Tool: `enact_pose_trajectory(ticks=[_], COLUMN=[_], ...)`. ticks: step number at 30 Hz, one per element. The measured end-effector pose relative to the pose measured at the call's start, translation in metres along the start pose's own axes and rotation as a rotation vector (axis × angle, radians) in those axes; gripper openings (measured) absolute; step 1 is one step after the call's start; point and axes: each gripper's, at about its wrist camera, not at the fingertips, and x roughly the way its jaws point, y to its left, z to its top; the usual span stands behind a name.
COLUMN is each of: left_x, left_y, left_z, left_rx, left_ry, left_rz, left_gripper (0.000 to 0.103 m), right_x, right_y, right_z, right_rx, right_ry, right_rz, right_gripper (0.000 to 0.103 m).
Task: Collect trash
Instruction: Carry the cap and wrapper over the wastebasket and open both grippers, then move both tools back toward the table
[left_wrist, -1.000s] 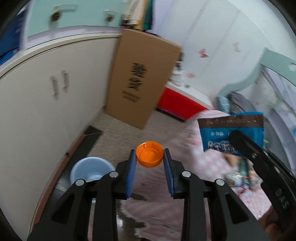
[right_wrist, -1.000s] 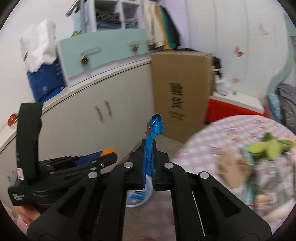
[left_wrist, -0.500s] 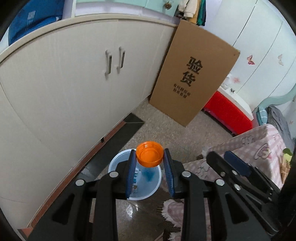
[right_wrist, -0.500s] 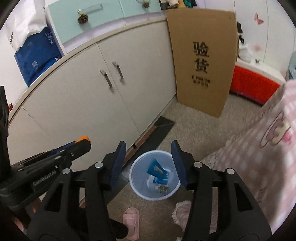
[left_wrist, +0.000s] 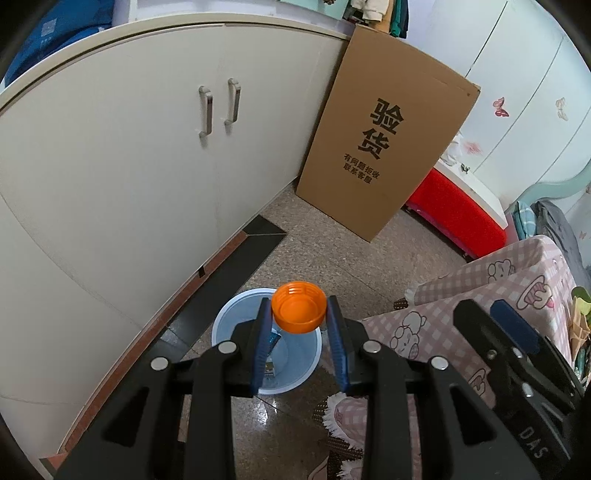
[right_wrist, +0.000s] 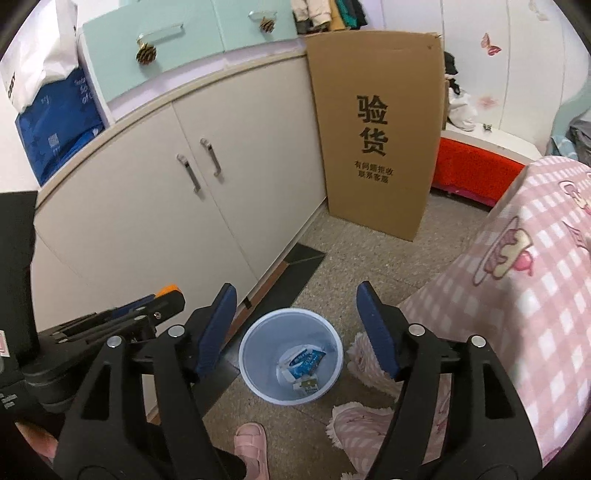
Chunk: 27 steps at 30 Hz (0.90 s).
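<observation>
My left gripper is shut on an orange bottle cap, held above a pale blue trash bin on the floor. In the right wrist view the bin sits below and between the fingers of my right gripper, whose jaws are opening with nothing between them. A blue snack wrapper and other small packets lie in the bin's bottom. The left gripper shows at the left of the right wrist view, the orange cap just peeking at its tip.
Cream cabinet doors curve along the left. A tall cardboard box leans beside them, with a red box behind. A table under a pink checked cloth fills the right. A pink slipper stands near the bin.
The right gripper let go of the blue wrapper, which now lies in the bin, and its jaws spread wide. Both grippers came down and tilted toward the bin; the left still grips the cap.
</observation>
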Motion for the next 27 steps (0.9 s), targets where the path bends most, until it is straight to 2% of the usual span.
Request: enact_pose_trajectory(ticks=[7,8,9,11,13,17,22,27], left_x=[-0.001,-0.001,0.001,0.008,0.012,0.003,-0.024,-0.059], left_y=[-0.013,-0.014,-0.014,-0.012,-0.012,-0.01,-0.017,-0.035], left_z=[0.011,0.013,0.015,0.018,0.016,0.008,0.0,-0.007], left_rx=[0.008,0.0,-0.016,-0.038,-0.041,-0.058,-0.043,-0.015], left_ry=[-0.025,-0.034,-0.033,-0.006,0.017,0.005,-0.031,-0.075], left_rz=[-0.008,-0.012,-0.01,0.012,0.01,0.016,-0.012,-0.062], left_gripper=[0.03,0.033,0.048,0.069,0.069,0.071,0.072,0.073], right_x=[-0.022,-0.024,-0.025,-0.025,-0.027,-0.036,-0.059,-0.099], right_y=[-0.007,-0.009,-0.01,-0.012,-0.014,-0.017,-0.023,-0.035], right_z=[0.006,0.006,0.007,0.006,0.005,0.002,0.0,-0.005], right_rx=[0.027,0.037,0.043,0.051,0.057,0.062,0.084,0.123], right_ry=[-0.09,-0.096,-0.097,-0.088,-0.082,-0.08,-0.095,-0.138], right_rz=[-0.018,-0.016,-0.015,-0.018,-0.015,-0.021,-0.023,-0.038], right_gripper=[0.07,0.07,0.07,0.07,0.07,0.07,0.07,0.072])
